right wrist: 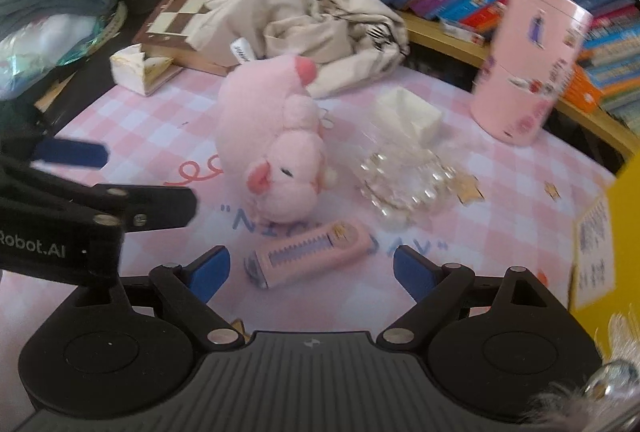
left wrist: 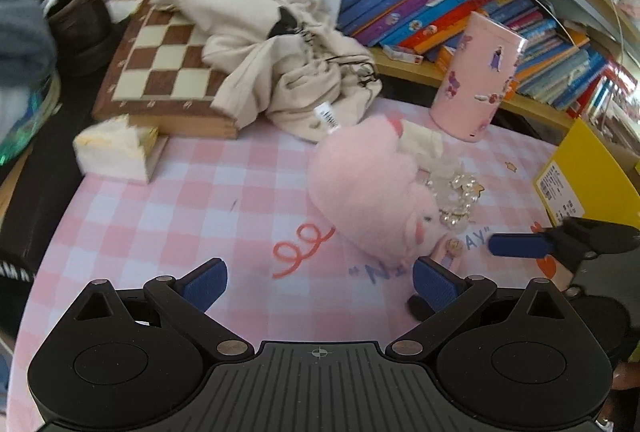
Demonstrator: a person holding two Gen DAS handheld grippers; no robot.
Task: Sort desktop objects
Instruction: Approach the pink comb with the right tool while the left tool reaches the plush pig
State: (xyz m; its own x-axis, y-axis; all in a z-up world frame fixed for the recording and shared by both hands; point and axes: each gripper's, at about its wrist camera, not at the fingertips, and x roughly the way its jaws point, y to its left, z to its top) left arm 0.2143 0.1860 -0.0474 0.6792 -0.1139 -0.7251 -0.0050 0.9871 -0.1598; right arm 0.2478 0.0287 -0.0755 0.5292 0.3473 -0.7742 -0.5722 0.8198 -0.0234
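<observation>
Right wrist view: your right gripper is spread wide and empty over the pink comb at the table's near edge. Your left gripper is equally open, empty, near the plush pig mid-table.

Both wrist views low over mat

Tabletop, pink-checked cover. Directly on it: pink plush pig, pink comb case, pearl hair clip, pink stickered canister, chessboard under cream cloth.
</observation>
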